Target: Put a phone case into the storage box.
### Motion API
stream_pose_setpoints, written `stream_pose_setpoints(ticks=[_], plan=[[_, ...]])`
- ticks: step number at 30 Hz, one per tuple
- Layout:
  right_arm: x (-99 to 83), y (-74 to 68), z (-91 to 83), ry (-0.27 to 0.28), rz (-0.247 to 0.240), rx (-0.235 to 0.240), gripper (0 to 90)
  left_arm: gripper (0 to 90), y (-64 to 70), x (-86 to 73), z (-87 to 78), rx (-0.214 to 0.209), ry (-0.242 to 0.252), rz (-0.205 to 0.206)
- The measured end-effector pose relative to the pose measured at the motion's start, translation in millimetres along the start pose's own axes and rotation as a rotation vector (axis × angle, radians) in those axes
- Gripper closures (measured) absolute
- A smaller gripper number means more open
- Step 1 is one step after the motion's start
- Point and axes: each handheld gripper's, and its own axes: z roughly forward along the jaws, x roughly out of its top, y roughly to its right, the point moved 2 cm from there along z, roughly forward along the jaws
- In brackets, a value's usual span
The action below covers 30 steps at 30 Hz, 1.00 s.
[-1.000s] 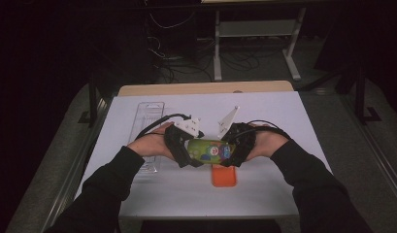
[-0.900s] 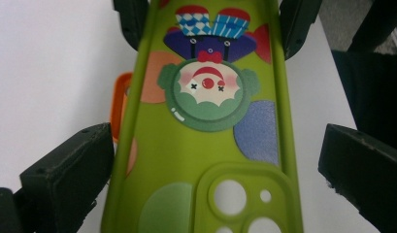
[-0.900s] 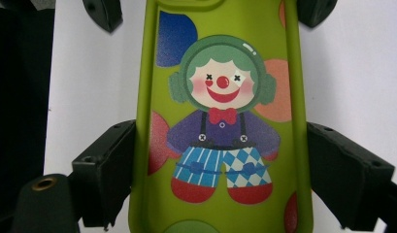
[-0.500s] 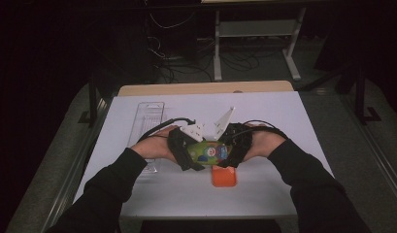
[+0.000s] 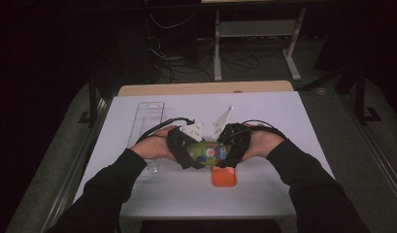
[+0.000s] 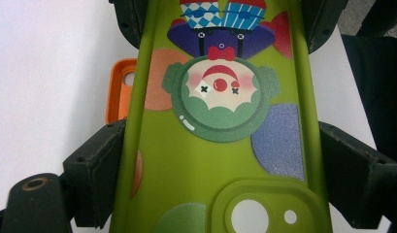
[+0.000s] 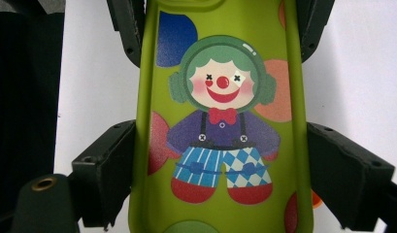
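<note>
Green soft-plastic phone case with clown print [image 5: 206,151] held level above the white table [image 5: 283,116], between both grippers. Left gripper [image 5: 182,148] fingers clamp its camera-hole end; right gripper [image 5: 233,147] fingers clamp the opposite end. Orange phone case [image 5: 223,176] lies on the table just below.
</note>
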Motion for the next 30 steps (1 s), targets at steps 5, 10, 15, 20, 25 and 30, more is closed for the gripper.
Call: stream_pose_setpoints(ticks=[5,10,15,20,25,30], plan=[[0.5,-0.4,1.3,-0.006,-0.001,0.005,14.9,14.8,0.2,-0.5,1.0,-0.011,-0.012,-0.004],[0.3,-0.8,3.7,-0.010,0.006,0.025,14.5,15.8,2.1,-0.8,1.3,-0.014,-0.026,-0.002],[-3.5,-1.7,7.7,-0.029,0.053,0.051,9.2,16.0,4.0,-0.7,2.8,-0.012,-0.058,0.006],[-12.6,2.5,3.2,0.035,0.090,0.035,2.3,16.1,5.7,-3.3,0.8,-0.009,-0.024,-0.035],[-29.8,8.1,-6.7,0.169,0.182,-0.020,0.0,16.1,5.1,-8.9,0.4,0.033,-0.042,-0.073],[-47.3,8.6,-9.2,0.189,0.251,-0.046,0.0,16.1,5.5,-12.3,4.7,0.064,-0.055,-0.142]])
